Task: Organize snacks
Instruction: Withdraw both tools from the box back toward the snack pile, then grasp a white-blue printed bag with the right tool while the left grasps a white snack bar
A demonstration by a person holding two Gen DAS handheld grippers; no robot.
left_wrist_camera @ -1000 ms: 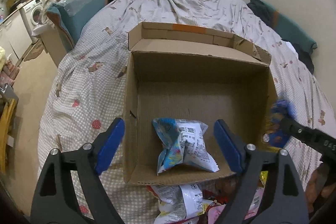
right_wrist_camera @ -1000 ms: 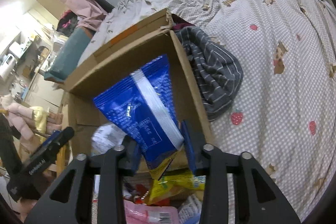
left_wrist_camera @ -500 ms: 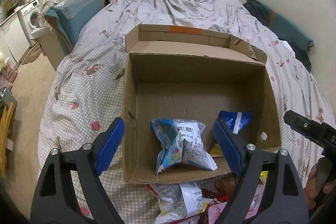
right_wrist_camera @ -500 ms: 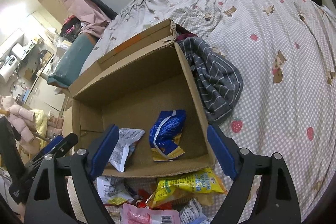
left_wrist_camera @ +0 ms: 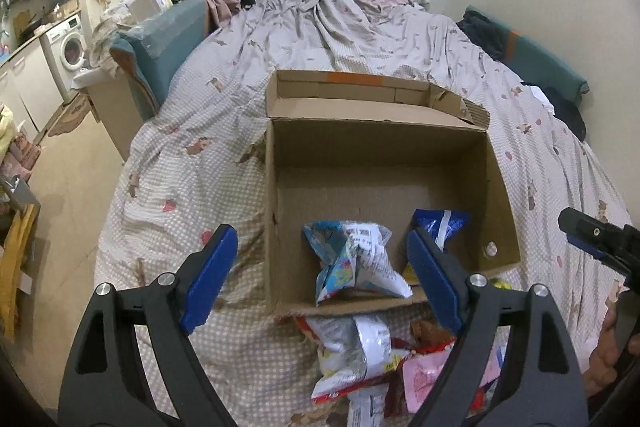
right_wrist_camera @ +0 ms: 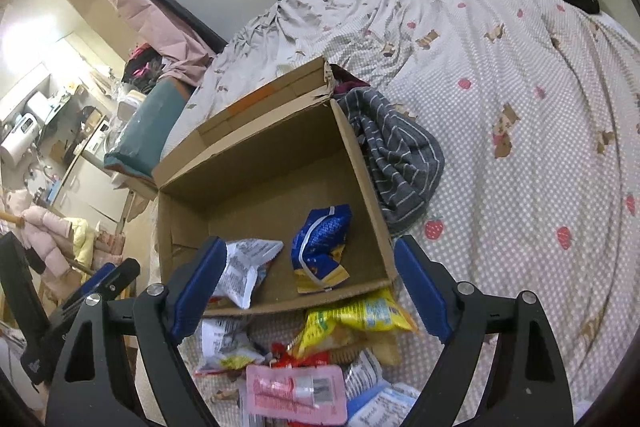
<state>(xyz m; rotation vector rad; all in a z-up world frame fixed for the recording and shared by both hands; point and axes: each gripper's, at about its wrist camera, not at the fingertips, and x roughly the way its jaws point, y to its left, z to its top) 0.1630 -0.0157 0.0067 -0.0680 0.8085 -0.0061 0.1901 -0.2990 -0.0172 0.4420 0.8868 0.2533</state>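
Left wrist: left gripper (left_wrist_camera: 322,273) spread wide, empty, pulled back from cardboard box (left_wrist_camera: 496,183); white packet (left_wrist_camera: 356,263) and blue packet (left_wrist_camera: 438,225) inside, the latter half hidden.

Right wrist: right gripper (right_wrist_camera: 310,289) wide, empty, blue packet (right_wrist_camera: 322,243) released; striped cloth (right_wrist_camera: 394,155) beside box; loose snack pile (right_wrist_camera: 320,363) cut off.

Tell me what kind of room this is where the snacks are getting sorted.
Most likely a bedroom in a small flat or studio. The cardboard box sits on a bed with a bear-and-strawberry quilt, clothes lie heaped around it, and a washing machine stands by the kitchen cabinets just off to one side.
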